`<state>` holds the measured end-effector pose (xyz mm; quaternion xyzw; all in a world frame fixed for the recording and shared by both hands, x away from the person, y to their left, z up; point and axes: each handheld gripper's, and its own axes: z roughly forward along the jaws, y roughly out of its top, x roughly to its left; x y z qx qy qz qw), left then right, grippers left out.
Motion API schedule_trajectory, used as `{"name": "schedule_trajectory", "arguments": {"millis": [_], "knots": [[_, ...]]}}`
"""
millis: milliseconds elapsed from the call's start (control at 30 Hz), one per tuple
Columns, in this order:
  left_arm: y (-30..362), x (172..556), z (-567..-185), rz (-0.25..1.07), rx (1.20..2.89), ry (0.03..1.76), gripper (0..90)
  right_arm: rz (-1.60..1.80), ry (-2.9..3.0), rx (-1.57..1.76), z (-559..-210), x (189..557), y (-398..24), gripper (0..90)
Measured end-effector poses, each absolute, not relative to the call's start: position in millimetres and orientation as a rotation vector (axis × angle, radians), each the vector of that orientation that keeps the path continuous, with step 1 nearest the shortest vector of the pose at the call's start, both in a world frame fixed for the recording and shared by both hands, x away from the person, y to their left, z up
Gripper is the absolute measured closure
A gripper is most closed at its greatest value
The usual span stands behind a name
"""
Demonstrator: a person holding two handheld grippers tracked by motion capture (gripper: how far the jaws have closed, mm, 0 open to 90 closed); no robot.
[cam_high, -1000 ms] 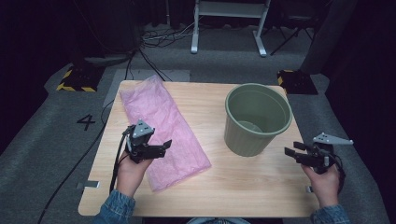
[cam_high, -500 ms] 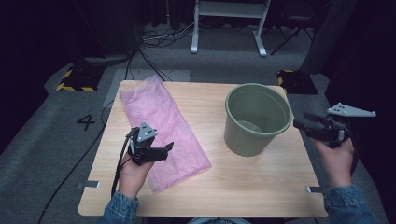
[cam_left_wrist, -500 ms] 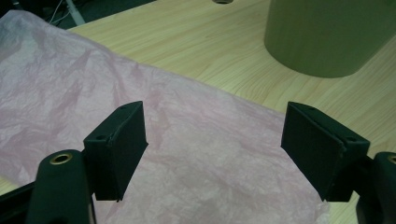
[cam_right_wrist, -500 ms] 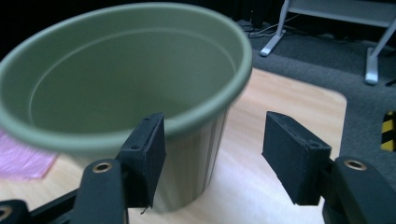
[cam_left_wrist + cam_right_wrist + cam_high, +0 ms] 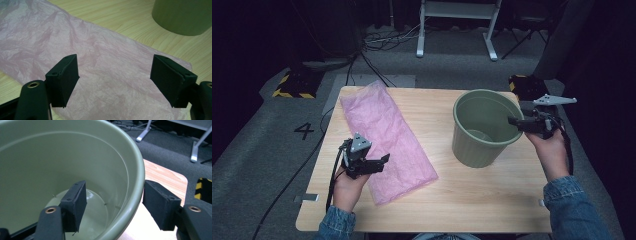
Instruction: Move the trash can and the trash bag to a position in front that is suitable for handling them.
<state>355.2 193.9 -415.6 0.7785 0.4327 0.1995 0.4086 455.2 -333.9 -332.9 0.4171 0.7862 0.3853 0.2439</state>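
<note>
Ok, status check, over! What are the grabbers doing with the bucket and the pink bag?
Right gripper open, straddling green bucket rim. Left gripper open above pink plastic bag. Nothing in the way.

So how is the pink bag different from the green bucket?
The pink bag lies flat and crinkly on the table; the green bucket stands upright, stiff and smooth. You can partly see through the bag, but not through the bucket. The bag is long and thin, the bucket round and deep. Both sit on the same wooden table.

The green bucket (image 5: 183,16) is cut off by the left gripper view's top edge, its rim unseen.
</note>
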Motion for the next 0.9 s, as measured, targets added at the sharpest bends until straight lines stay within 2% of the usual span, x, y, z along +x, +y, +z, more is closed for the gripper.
{"name": "schedule_trajectory", "arguments": {"millis": [100, 133, 433, 900], "knots": [[195.1, 355.4, -417.0, 0.504, 1.964, 1.097, 22.7, 1.039, 2.167, 1.153, -335.6, 460.2, -334.9, 37.5], [195.5, 355.6, -417.5, 0.503, 1.964, 1.097, 22.7, 1.023, 2.202, 1.163, -339.0, 463.9, -335.7, 42.3], [200.2, 357.7, -422.9, 0.478, 1.964, 1.117, 22.7, 1.029, 2.269, 1.13, -341.8, 455.6, -329.4, 40.5], [215.4, 358.9, -431.6, 0.506, 1.966, 1.178, 22.7, 1.067, 2.389, 0.937, -341.6, 405.1, -297.6, 38.9]]}}
